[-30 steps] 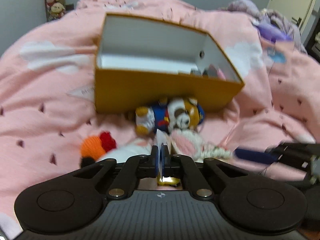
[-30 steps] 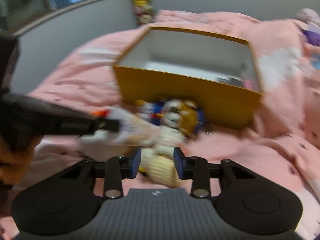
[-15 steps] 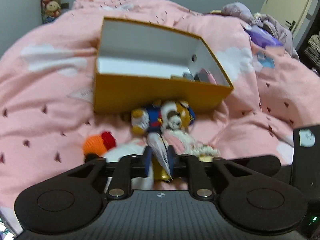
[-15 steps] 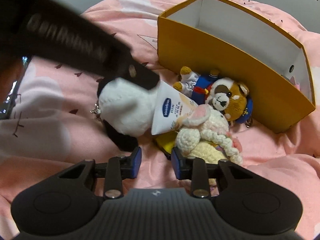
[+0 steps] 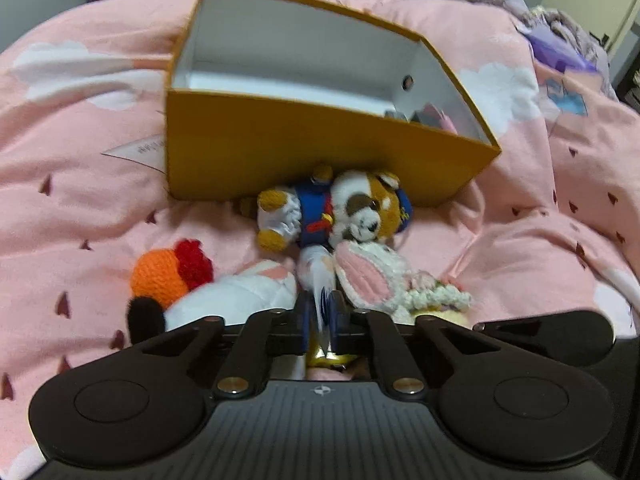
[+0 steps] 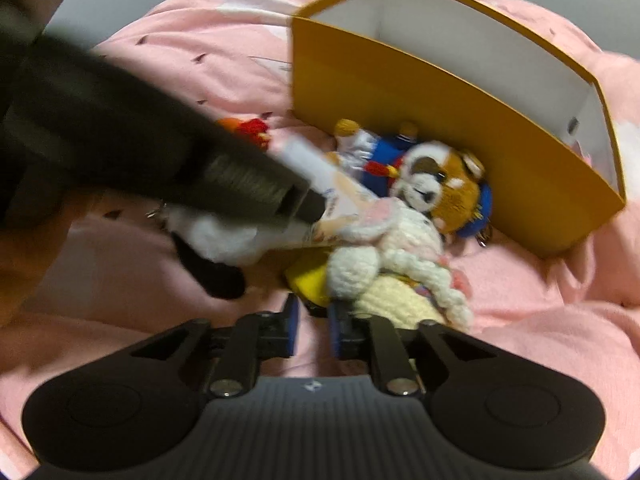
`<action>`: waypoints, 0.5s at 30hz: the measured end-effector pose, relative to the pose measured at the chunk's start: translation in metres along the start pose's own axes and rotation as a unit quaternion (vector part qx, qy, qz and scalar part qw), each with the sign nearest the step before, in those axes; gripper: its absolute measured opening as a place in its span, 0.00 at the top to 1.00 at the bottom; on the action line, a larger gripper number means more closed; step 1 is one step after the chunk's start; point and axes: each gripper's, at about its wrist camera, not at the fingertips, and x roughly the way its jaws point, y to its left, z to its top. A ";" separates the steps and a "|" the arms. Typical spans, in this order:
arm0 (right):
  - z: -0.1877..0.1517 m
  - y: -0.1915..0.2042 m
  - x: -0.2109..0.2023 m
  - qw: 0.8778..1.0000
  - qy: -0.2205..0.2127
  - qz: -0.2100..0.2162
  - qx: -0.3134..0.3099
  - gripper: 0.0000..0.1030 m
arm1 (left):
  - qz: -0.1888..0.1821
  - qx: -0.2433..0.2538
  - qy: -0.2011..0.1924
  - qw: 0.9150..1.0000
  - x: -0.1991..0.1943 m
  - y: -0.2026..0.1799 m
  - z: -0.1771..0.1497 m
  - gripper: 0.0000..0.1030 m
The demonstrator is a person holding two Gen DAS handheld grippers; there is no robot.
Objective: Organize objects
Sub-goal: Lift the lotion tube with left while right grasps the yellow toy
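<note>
The left gripper (image 5: pixel 321 312) pinches a cream tube (image 5: pixel 316 276) just before the orange box (image 5: pixel 304 152), likely to carry it inside. The right gripper (image 6: pixel 314 322) has its fingers slightly spread, pinching nothing, beside the crochet bunny (image 6: pixel 400 248).

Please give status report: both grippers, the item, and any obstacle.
Left gripper shut on white tube. Right gripper open, empty, low by crochet bunny. Yellow box open beyond; dog plush lies against its front wall.

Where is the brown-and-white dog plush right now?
The dog plush lies on the pink bedding against the front wall of the orange box, centre of the left wrist view, just beyond the crocheted bunny.
</note>
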 end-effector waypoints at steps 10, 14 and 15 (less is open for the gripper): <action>0.012 0.030 0.013 0.993 0.004 -0.054 -0.109 0.73 | 0.025 -0.008 -0.084 0.996 -0.064 0.020 0.022 0.93; 0.009 0.051 0.034 0.973 0.042 -0.090 -0.207 0.70 | 0.041 -0.008 -0.093 0.995 -0.075 0.027 0.025 0.94; 0.008 0.054 0.042 0.971 0.054 -0.093 -0.214 0.68 | 0.040 -0.011 -0.093 0.995 -0.075 0.029 0.025 0.94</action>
